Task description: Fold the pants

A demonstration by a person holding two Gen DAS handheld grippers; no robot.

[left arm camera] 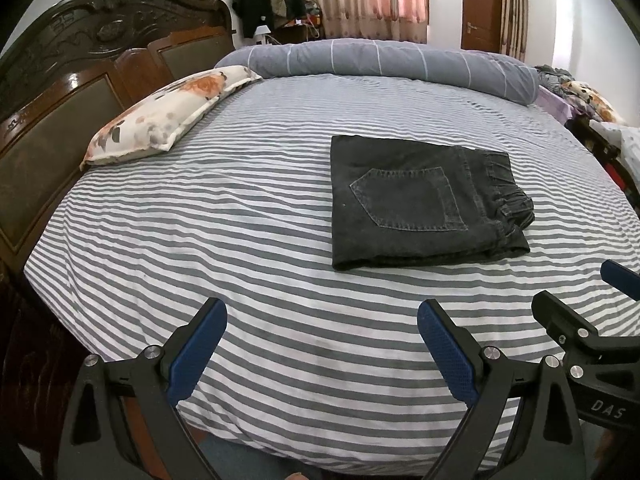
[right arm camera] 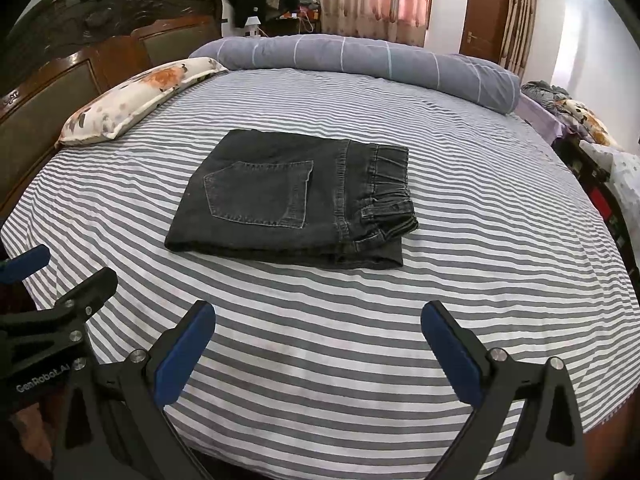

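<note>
Dark grey denim pants (left arm camera: 416, 204) lie folded into a compact rectangle on the striped bed, back pocket up, elastic waistband at the right; the right wrist view shows the pants (right arm camera: 288, 200) at mid-bed. My left gripper (left arm camera: 320, 320) hovers open above the bed's near edge, well short of the pants and to their left. My right gripper (right arm camera: 318, 322) is open too, in front of the pants with nothing between its blue pads (right arm camera: 184, 352). Each gripper shows at the edge of the other's view: the right gripper (left arm camera: 580, 292) and the left gripper (right arm camera: 60, 272).
The grey-and-white striped bedsheet (left arm camera: 240, 264) covers the bed. A floral pillow (left arm camera: 168, 116) leans by the carved wooden headboard (left arm camera: 80, 64) at the left. A rolled grey duvet (left arm camera: 400, 60) lies along the far side. Clutter and another floral item (right arm camera: 580, 116) sit at the right.
</note>
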